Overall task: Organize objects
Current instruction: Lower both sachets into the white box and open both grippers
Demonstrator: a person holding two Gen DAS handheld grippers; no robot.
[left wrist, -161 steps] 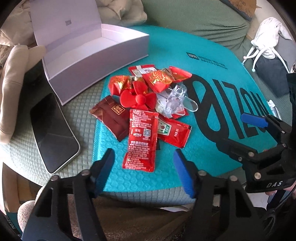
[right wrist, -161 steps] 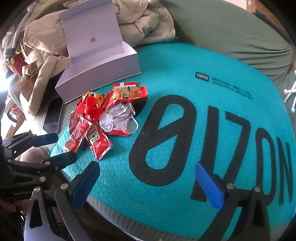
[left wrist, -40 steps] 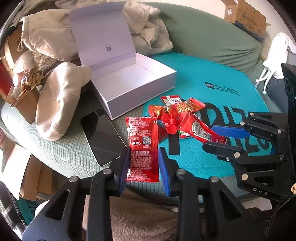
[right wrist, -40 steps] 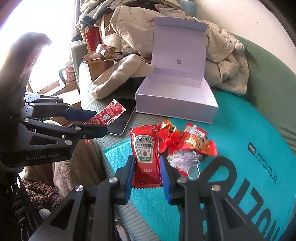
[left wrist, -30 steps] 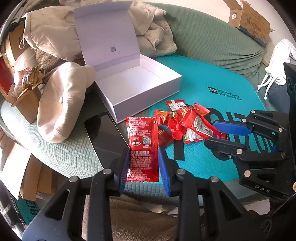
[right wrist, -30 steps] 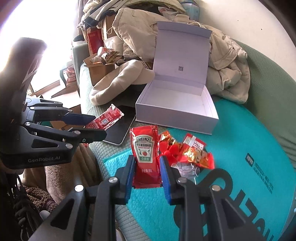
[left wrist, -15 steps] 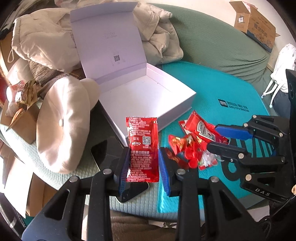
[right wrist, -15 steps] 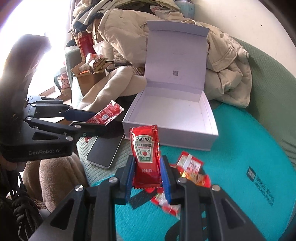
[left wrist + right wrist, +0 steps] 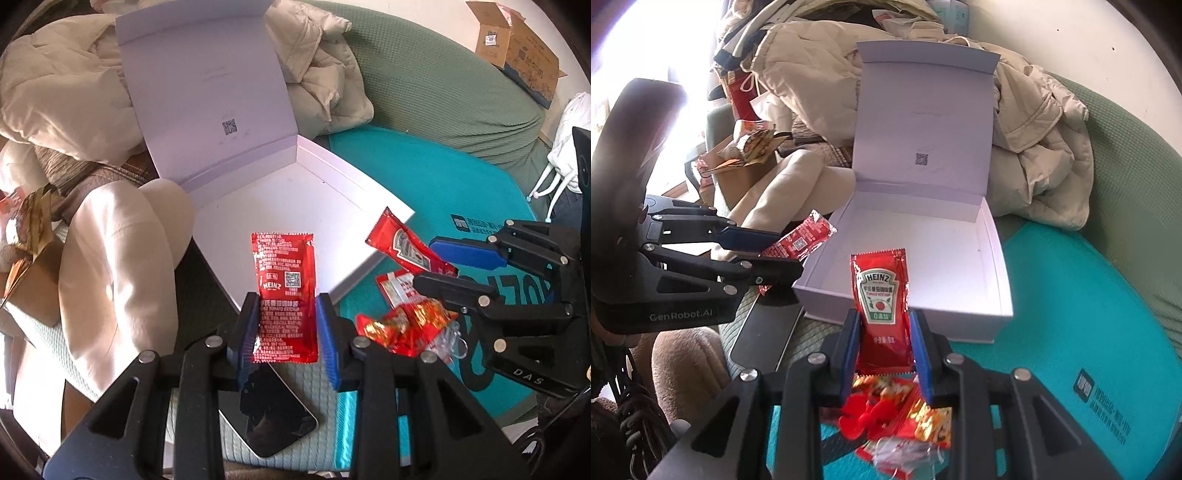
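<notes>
My left gripper [image 9: 286, 334] is shut on a red Heinz ketchup packet [image 9: 286, 295], held upright, back side showing, at the near edge of the open white box [image 9: 295, 206]. My right gripper [image 9: 884, 350] is shut on a second Heinz ketchup packet [image 9: 882, 314], label showing, just in front of the box [image 9: 923, 266]. The box is empty, its lid standing open. Each gripper shows in the other's view: the right gripper [image 9: 439, 266] with its packet [image 9: 406, 243], the left gripper [image 9: 783, 251] with its packet [image 9: 801, 242].
A pile of red sachets, foil wrappers and clear plastic [image 9: 410, 325] lies on the teal bubble mailer [image 9: 443, 192], also below my right gripper [image 9: 897, 417]. A phone [image 9: 266, 410] lies near the box. A beige cap [image 9: 118, 251], coats [image 9: 820, 74] and the green sofa [image 9: 443, 92] surround it.
Both grippers have moved forward and up toward the open box, each carrying its ketchup packet. The box now fills more of both views; the sachet pile has dropped below.
</notes>
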